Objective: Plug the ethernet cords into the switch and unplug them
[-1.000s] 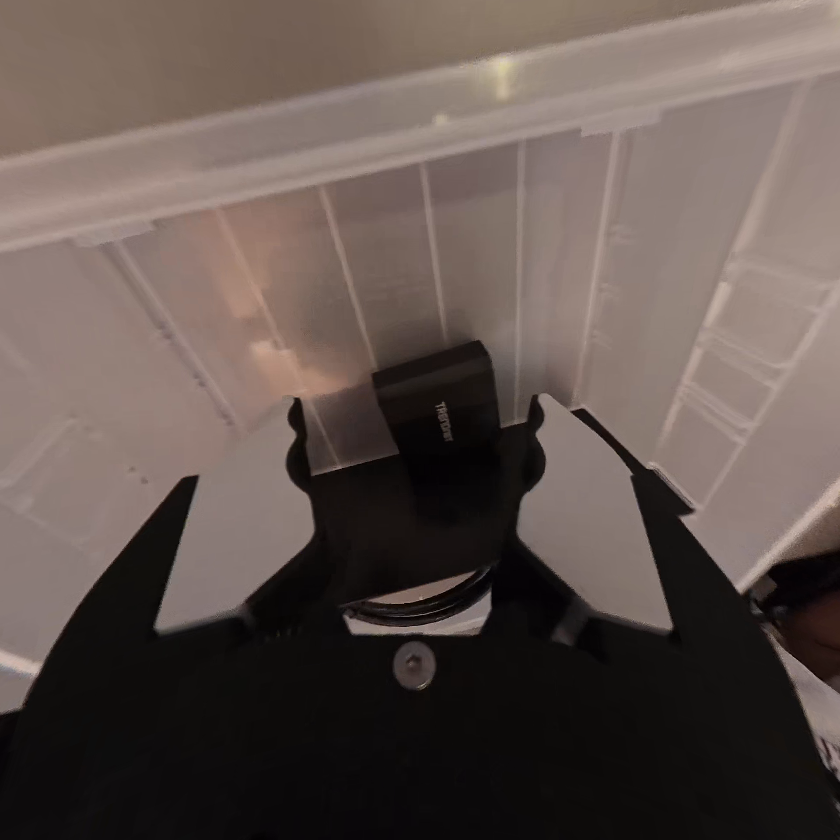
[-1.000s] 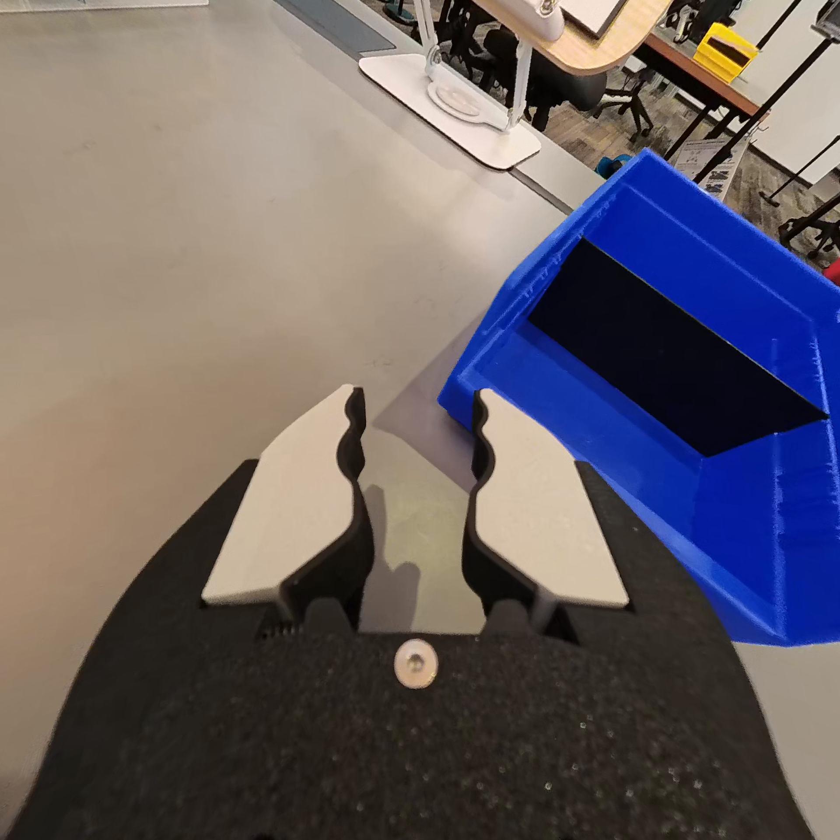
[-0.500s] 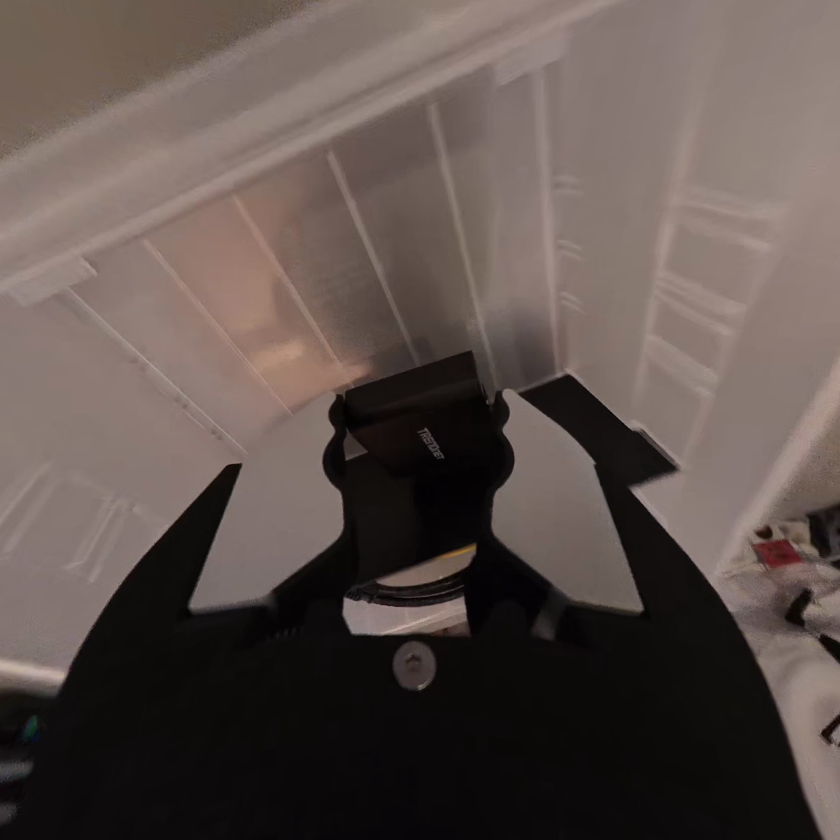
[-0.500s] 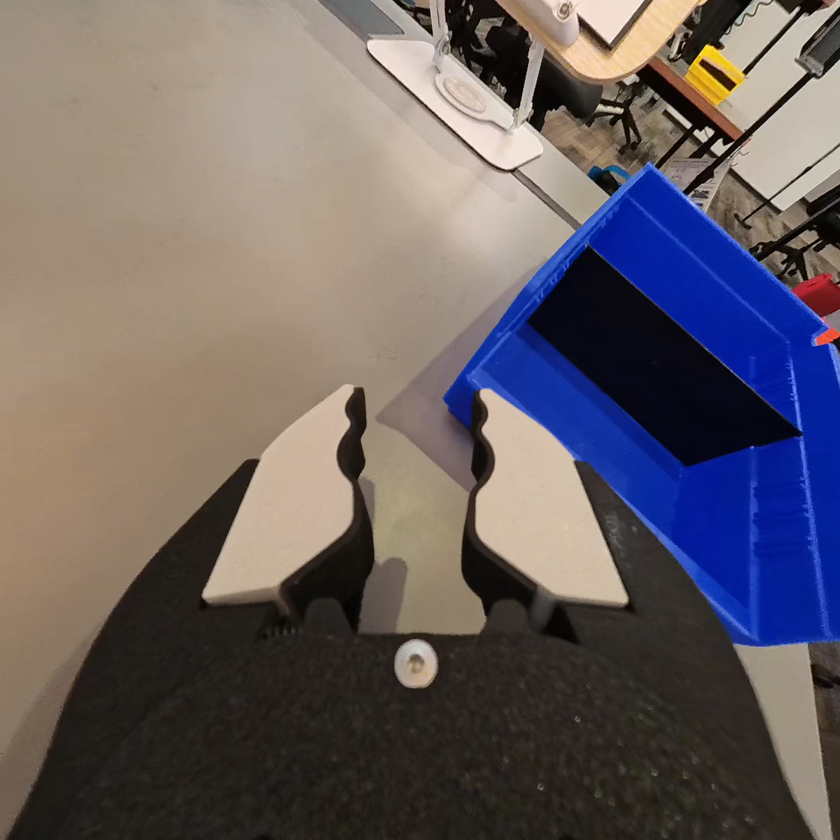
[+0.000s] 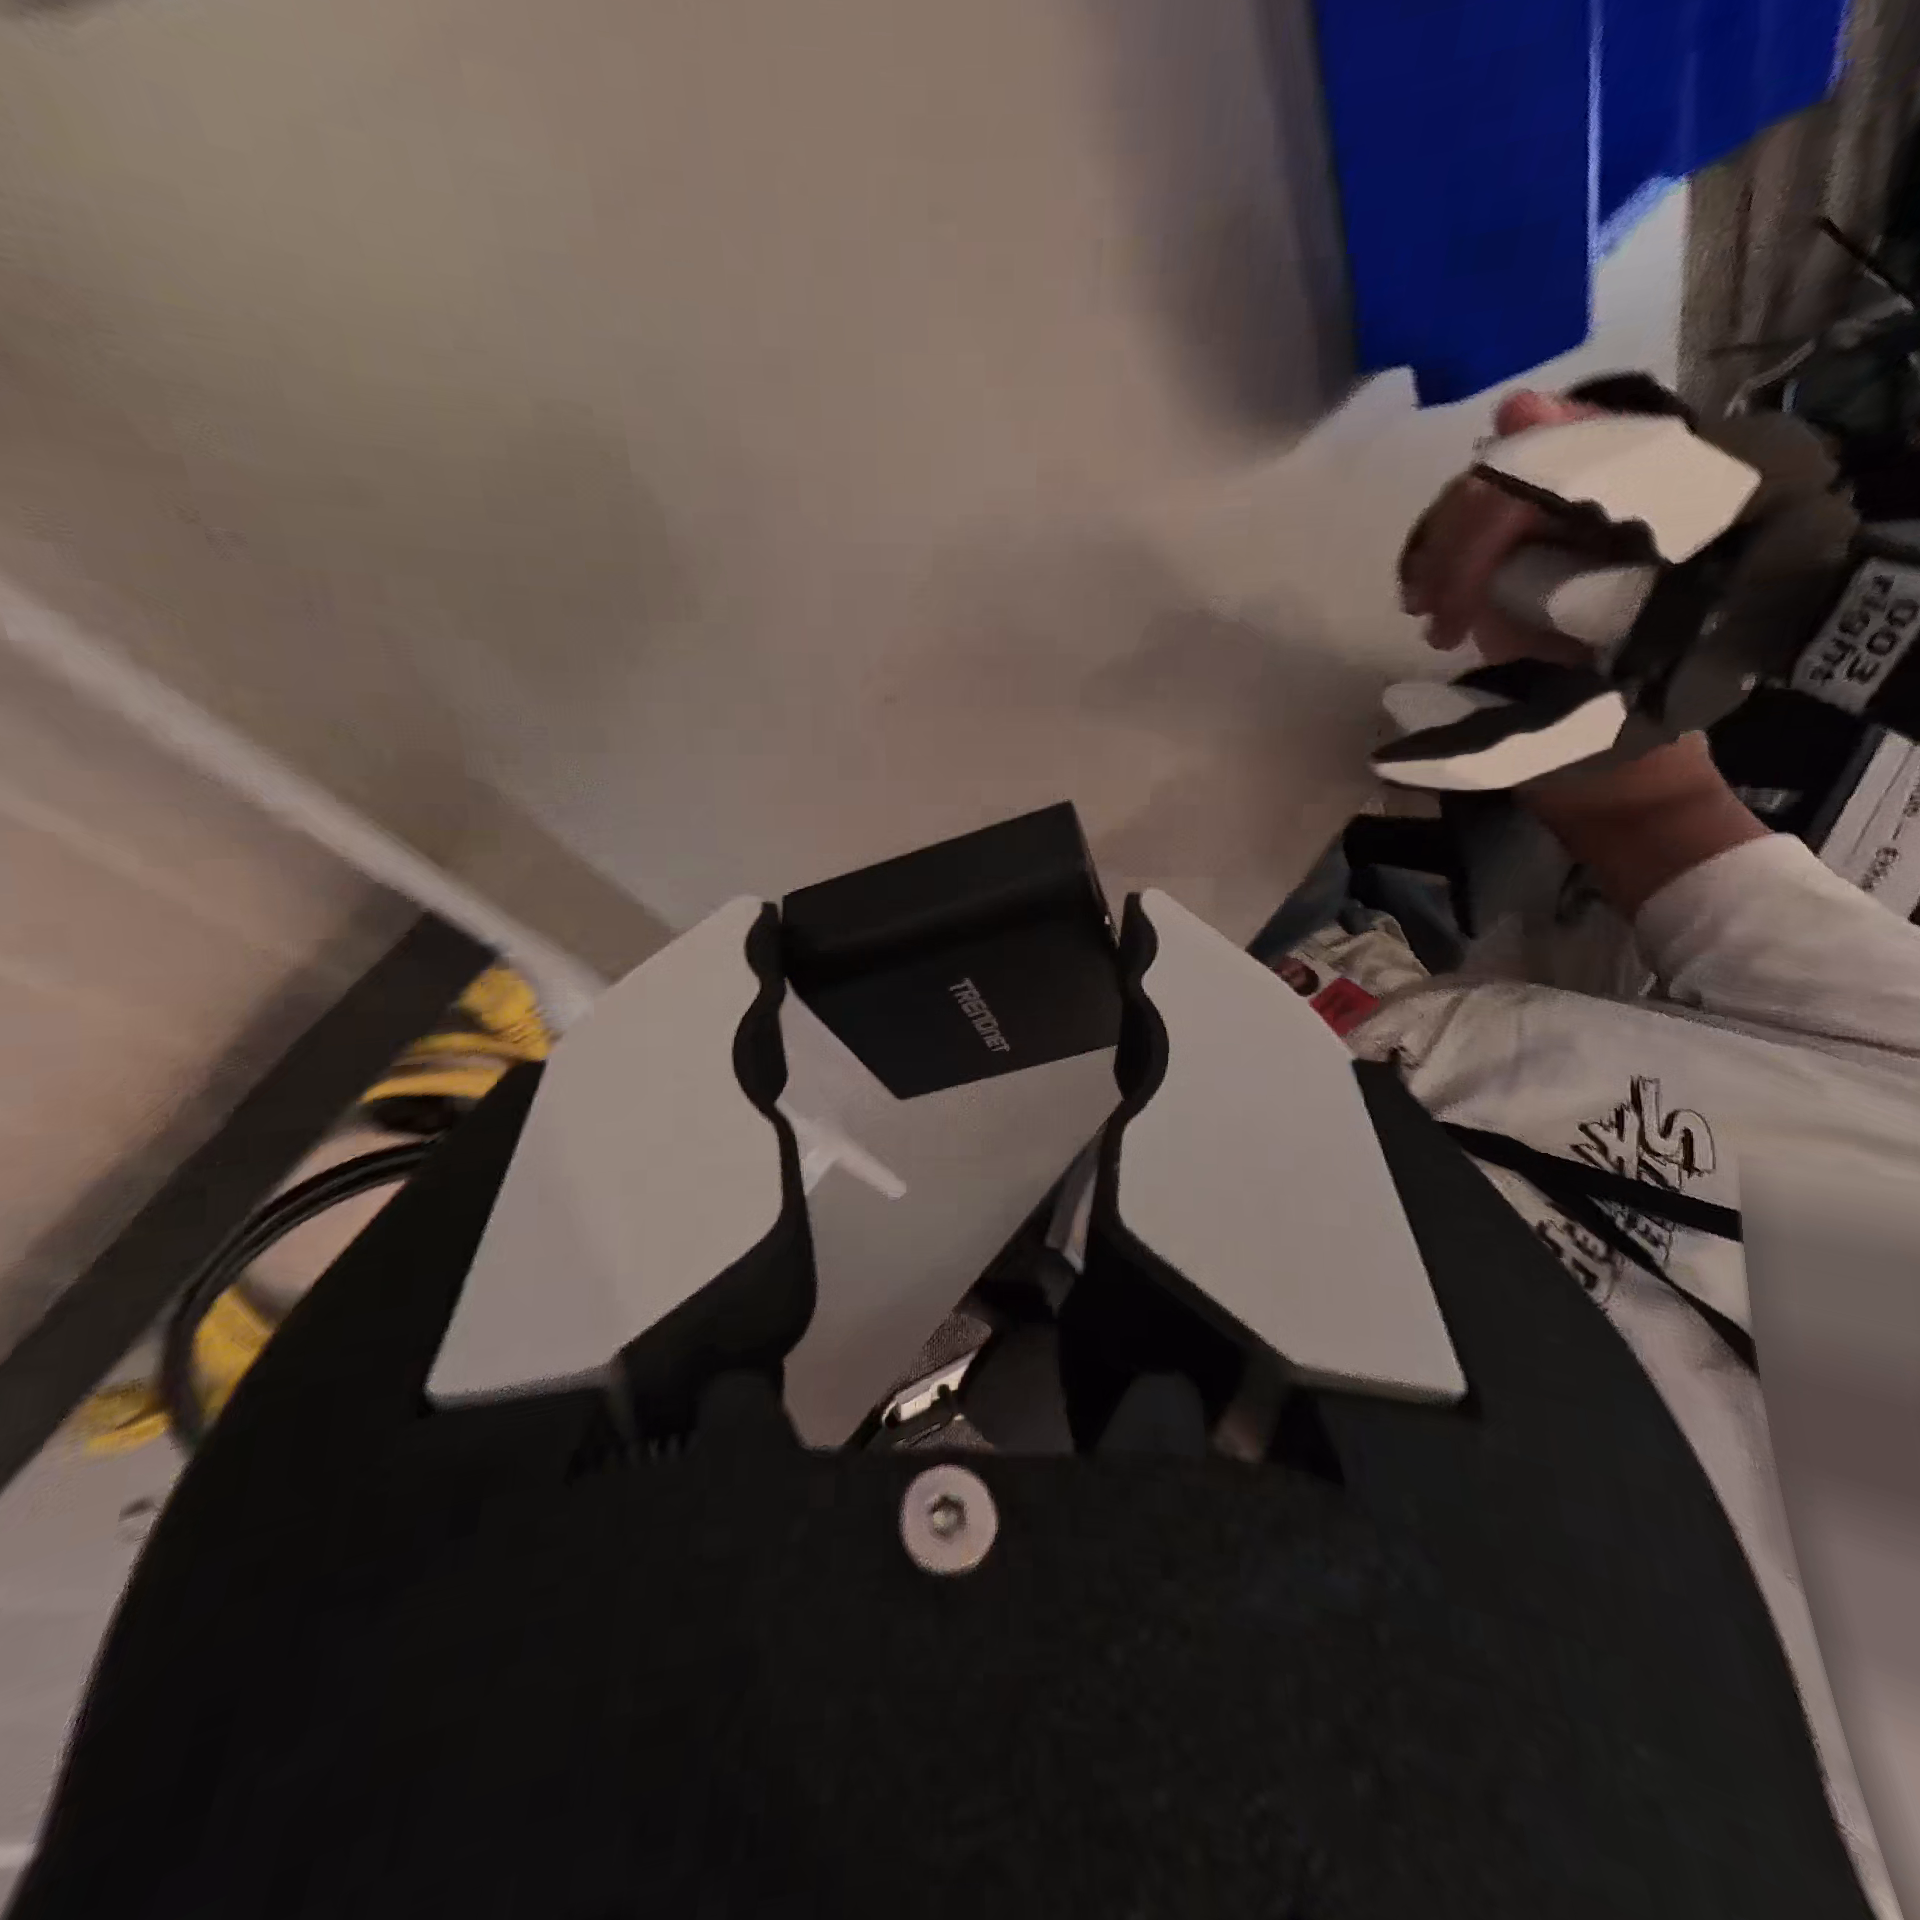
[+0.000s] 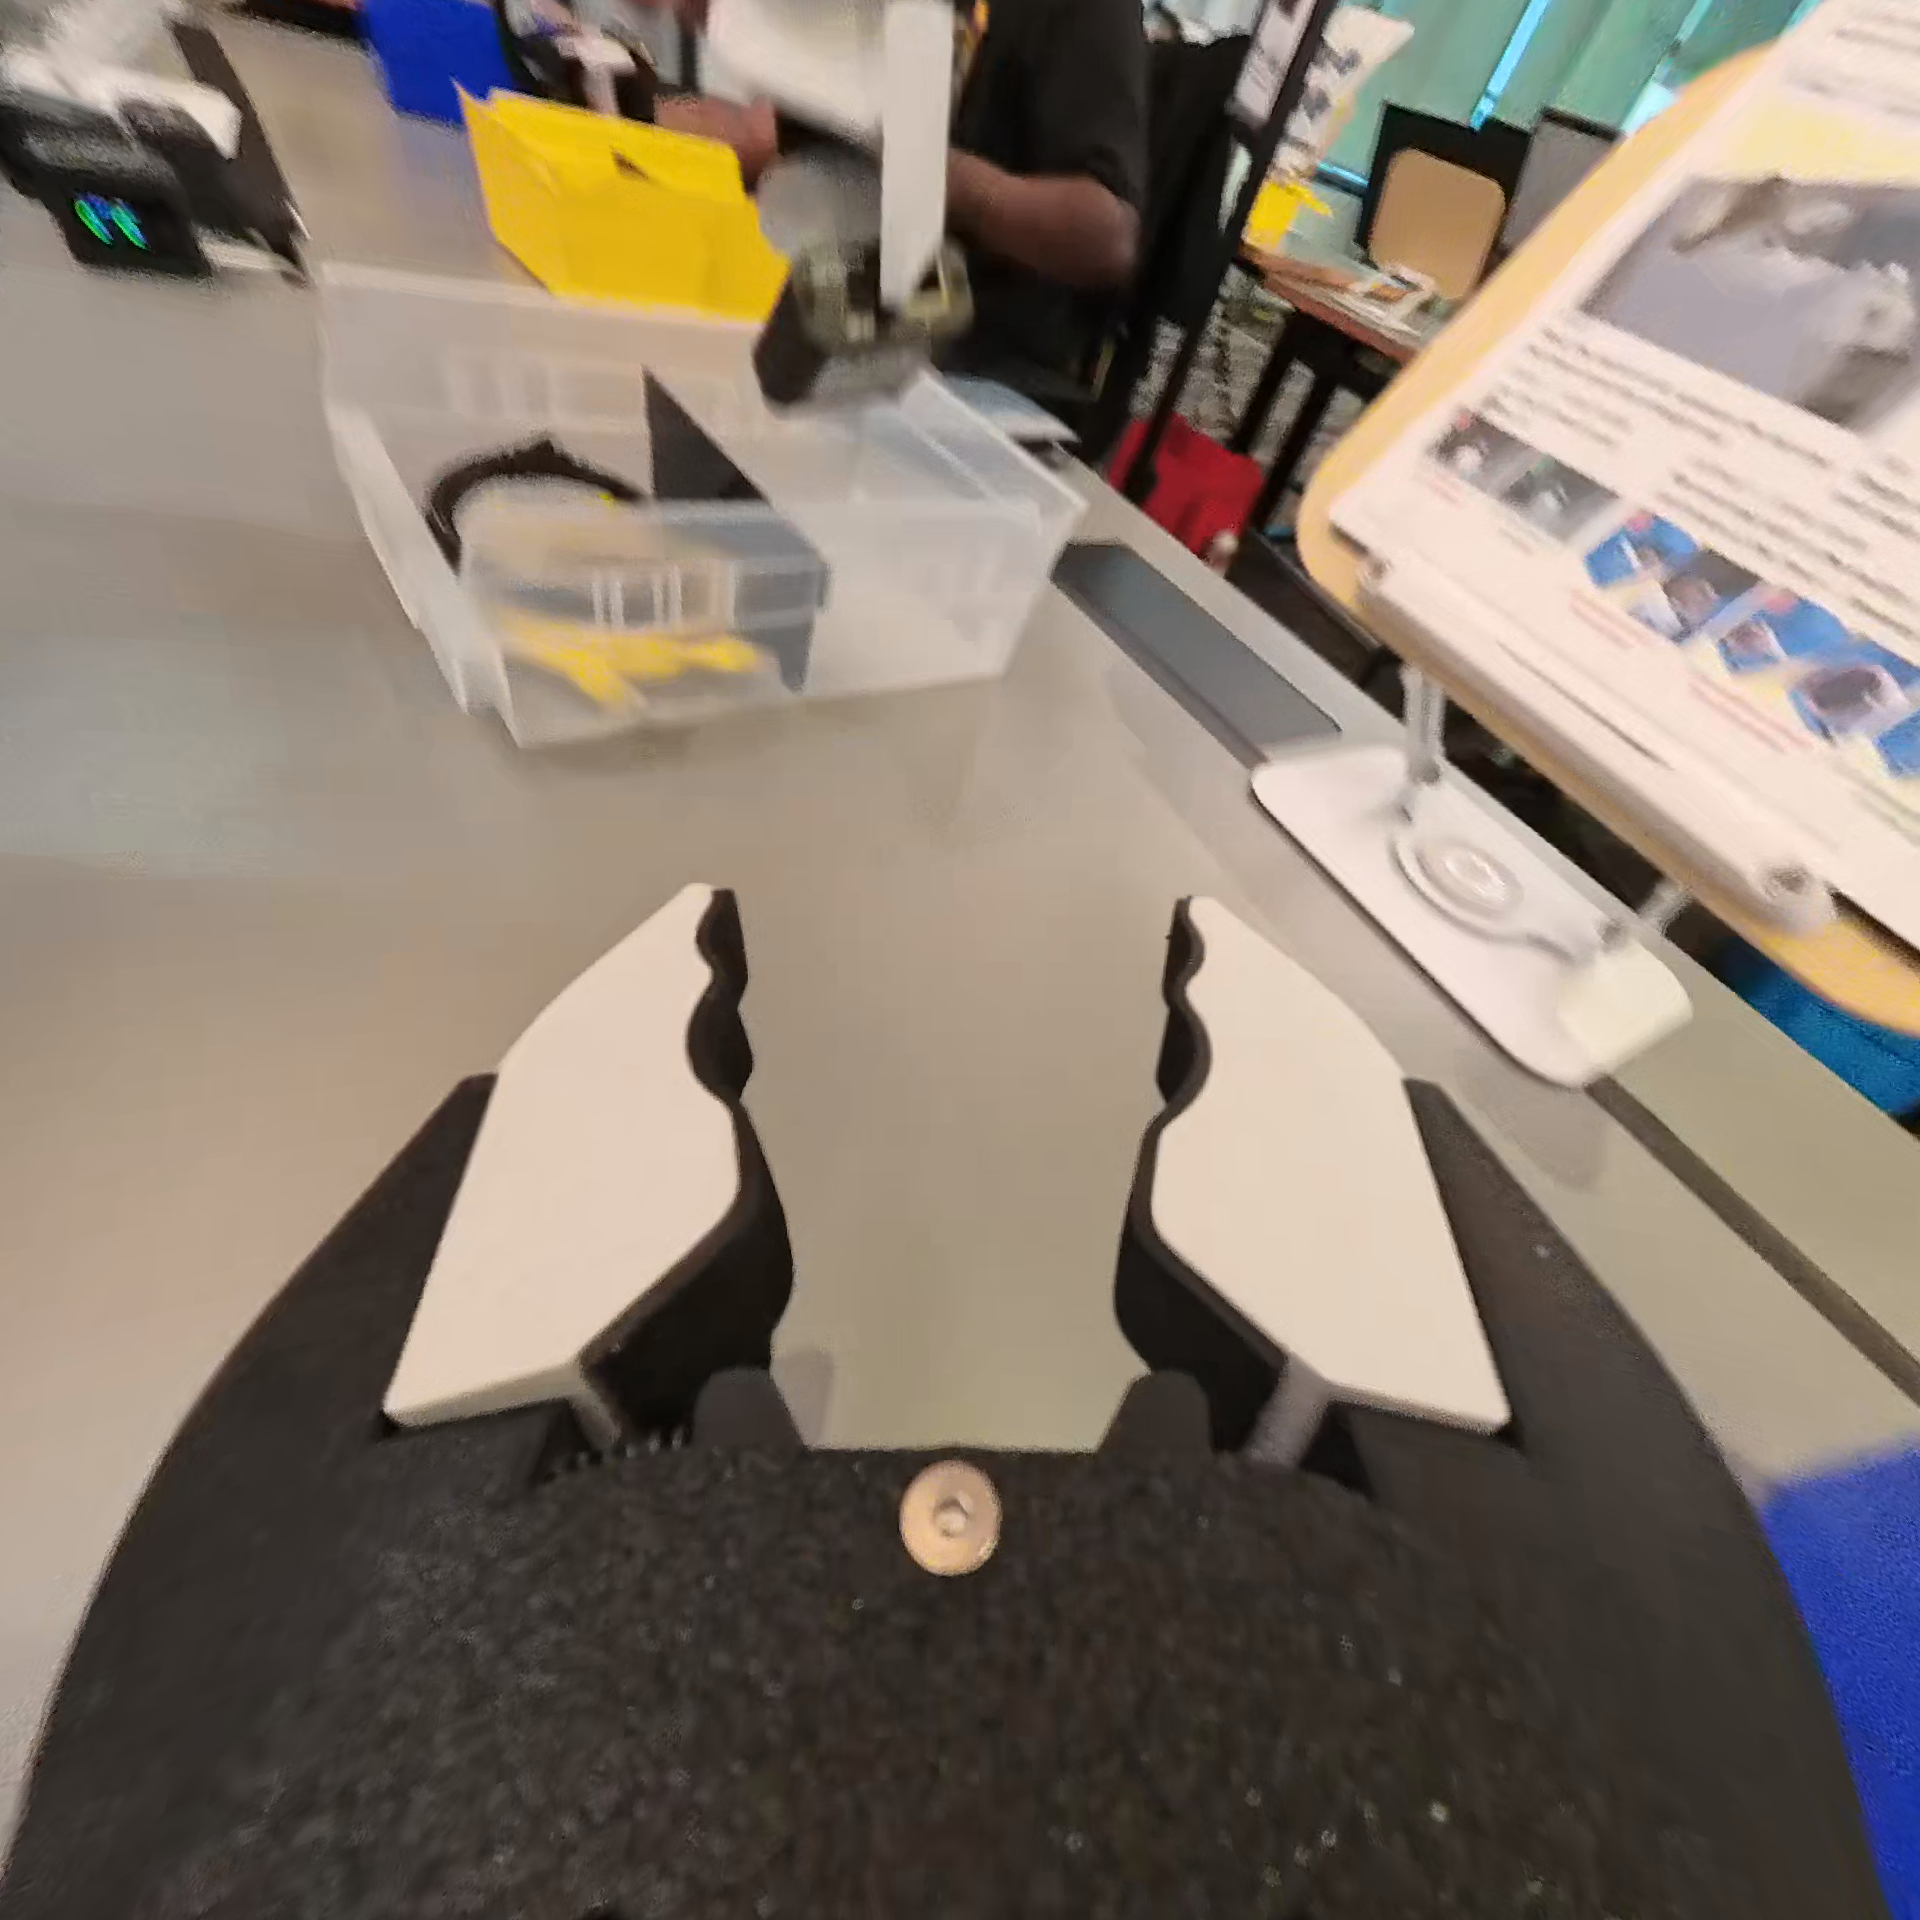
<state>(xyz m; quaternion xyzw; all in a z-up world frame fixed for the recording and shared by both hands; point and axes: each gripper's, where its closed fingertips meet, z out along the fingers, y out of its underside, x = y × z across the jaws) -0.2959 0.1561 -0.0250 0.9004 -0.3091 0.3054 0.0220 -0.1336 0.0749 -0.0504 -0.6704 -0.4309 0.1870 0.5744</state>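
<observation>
My left gripper [image 5: 951, 914] is shut on the black switch [image 5: 956, 977]; both pads press its sides, and it hangs tilted above the grey table [image 5: 727, 416]. In the right wrist view the left gripper [image 6: 862, 343] shows blurred above the clear bin [image 6: 935, 540], with the switch [image 6: 790, 358] in it. A yellow ethernet cord [image 6: 623, 649] and a black cord [image 6: 499, 473] lie in that bin. They also show blurred in the left wrist view, the yellow cord [image 5: 468, 1049] and the black cord [image 5: 270, 1226]. My right gripper [image 6: 951, 909] is open and empty over the table; it also shows in the left wrist view [image 5: 1538, 623].
A blue bin [image 5: 1455, 187] stands on the table and shows at the right wrist view's lower right [image 6: 1849, 1621]. A sheet stand [image 6: 1662, 416] with a white base [image 6: 1455, 883] sits at the right edge. A yellow box [image 6: 613, 218] and a person are behind the clear bin. The left gripper's tips are roughly 20 cm from the right gripper's.
My left gripper closed on the switch inside the clear bin and lifted it out. My right gripper opened wider and swung from the blue bin to face the clear bin.
</observation>
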